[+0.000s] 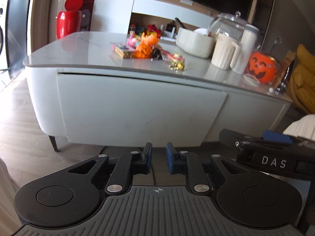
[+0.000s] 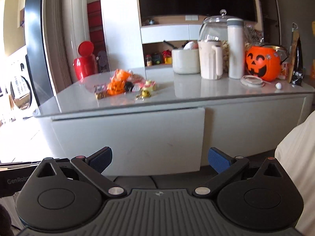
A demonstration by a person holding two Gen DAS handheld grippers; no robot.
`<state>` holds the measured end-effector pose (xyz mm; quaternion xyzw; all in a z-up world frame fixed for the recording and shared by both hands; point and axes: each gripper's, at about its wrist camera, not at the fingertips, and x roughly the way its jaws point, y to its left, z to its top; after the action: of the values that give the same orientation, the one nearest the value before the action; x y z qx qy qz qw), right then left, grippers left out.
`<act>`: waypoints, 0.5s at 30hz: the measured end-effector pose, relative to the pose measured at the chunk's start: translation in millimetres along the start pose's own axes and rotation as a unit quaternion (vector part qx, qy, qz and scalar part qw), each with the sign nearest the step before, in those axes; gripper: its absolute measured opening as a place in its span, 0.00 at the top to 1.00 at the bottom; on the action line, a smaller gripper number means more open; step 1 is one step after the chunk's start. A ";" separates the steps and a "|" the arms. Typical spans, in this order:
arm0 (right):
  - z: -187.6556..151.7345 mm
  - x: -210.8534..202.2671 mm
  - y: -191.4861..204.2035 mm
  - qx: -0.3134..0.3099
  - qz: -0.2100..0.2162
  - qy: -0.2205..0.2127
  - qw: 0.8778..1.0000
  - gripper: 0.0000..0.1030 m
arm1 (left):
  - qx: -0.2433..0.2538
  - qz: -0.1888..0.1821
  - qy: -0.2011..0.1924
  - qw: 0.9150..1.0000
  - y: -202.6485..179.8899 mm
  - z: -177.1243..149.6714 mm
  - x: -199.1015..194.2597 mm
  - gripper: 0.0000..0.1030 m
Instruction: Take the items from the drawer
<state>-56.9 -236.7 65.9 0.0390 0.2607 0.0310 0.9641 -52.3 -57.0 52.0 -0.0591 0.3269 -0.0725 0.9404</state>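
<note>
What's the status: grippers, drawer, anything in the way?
Left gripper narrow gap, empty. Right gripper wide open, empty. Drawer front nearly shut. Nothing in the way.

Drawer [image 1: 141,112]: flat white front, nearly shut, set under the counter [image 1: 82,45] edge. Small toys [image 2: 122,86], orange, yellow and black, heaped on the counter above the drawer.
</note>
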 end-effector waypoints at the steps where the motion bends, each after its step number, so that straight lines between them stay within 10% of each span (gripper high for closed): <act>1: 1.5 7.8 4.3 -0.016 0.000 0.022 1.000 0.00 | 0.007 0.011 0.009 1.000 -1.5 -1.6 3.7 0.82; 15: -7.7 21.1 18.8 -0.055 -0.024 0.051 0.997 0.00 | 0.020 0.009 -0.020 1.000 -0.8 -3.4 -5.4 0.83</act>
<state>-43.3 -215.8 50.4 -0.0220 0.3082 0.0245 0.9508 -58.7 -57.0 52.8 -0.0388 0.3072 -0.0690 0.9484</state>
